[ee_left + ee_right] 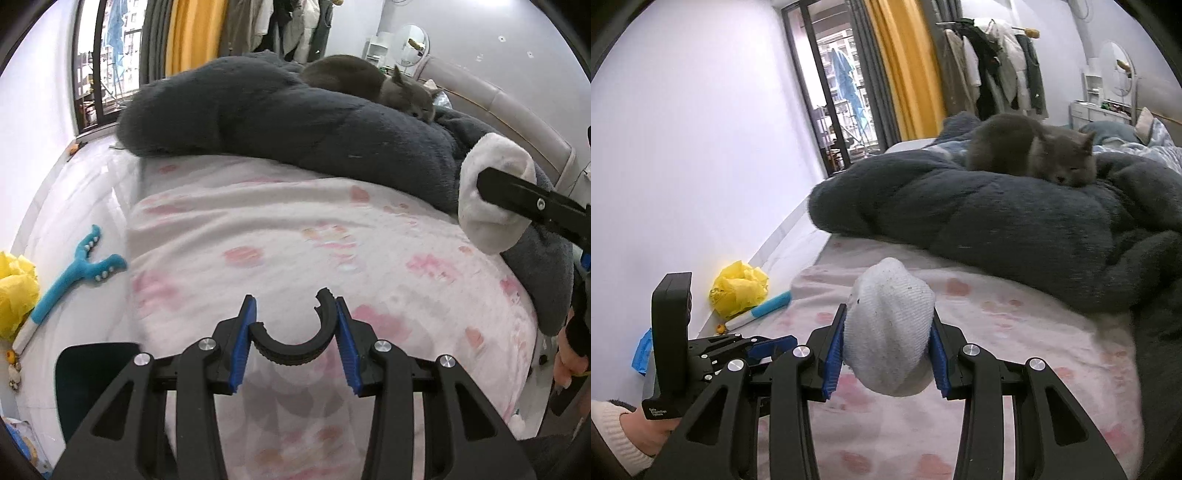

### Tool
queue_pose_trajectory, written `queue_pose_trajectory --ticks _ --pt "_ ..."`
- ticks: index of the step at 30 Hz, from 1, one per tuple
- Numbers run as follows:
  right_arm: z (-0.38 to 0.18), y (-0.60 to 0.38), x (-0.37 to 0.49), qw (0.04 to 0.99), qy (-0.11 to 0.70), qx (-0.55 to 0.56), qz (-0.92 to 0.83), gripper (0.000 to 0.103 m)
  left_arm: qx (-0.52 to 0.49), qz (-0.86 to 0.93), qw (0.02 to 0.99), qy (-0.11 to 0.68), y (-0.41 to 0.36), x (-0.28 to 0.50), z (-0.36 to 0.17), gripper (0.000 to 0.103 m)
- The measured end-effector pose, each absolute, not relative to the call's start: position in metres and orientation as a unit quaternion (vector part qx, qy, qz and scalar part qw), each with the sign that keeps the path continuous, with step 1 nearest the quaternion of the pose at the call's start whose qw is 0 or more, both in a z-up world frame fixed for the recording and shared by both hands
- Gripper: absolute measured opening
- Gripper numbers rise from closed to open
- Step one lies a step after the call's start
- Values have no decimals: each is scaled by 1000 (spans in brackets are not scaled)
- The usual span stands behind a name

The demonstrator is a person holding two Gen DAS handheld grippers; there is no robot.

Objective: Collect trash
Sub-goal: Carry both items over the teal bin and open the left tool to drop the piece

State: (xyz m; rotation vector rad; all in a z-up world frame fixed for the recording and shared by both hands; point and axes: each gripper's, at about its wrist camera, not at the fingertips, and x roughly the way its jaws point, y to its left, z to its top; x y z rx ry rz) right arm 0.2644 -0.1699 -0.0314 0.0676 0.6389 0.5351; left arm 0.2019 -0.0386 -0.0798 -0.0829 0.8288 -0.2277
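Observation:
In the left wrist view my left gripper (295,314) is shut on a black, ribbed, C-shaped piece (291,354) that curves up between its blue pads. It hangs over a bed with a pink-patterned sheet (295,229). At the right edge my right gripper (491,192) grips a white sock (484,229). In the right wrist view the white sock (890,332) bulges between the blue pads of my right gripper (888,314), above the same sheet. My left gripper (768,347) shows at lower left, held by a hand in a cream sleeve.
A grey cat (1034,147) lies on a dark fluffy blanket (960,218) across the far half of the bed. On the floor by the left wall lie a yellow plastic bag (738,291) and a blue forked tool (81,273). A dark teal object (88,376) stands near the bed's corner.

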Motion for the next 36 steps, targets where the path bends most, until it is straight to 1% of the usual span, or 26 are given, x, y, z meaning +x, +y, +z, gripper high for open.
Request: queue_pose_trajectory --ticks 9,14,26,36 --pt "-29 -109 249 906 307 16 290 41 -39 -81 913 398 17 177 -76 45" --pt "-28 -76 250 899 308 15 311 41 -44 -58 911 406 51 174 -84 45" --pt "-31 -8 247 882 313 5 352 41 -58 -2 882 468 132 167 -137 46" --pt "-40 44 240 864 324 -6 384 41 -74 23 855 513 176 153 -170 47"
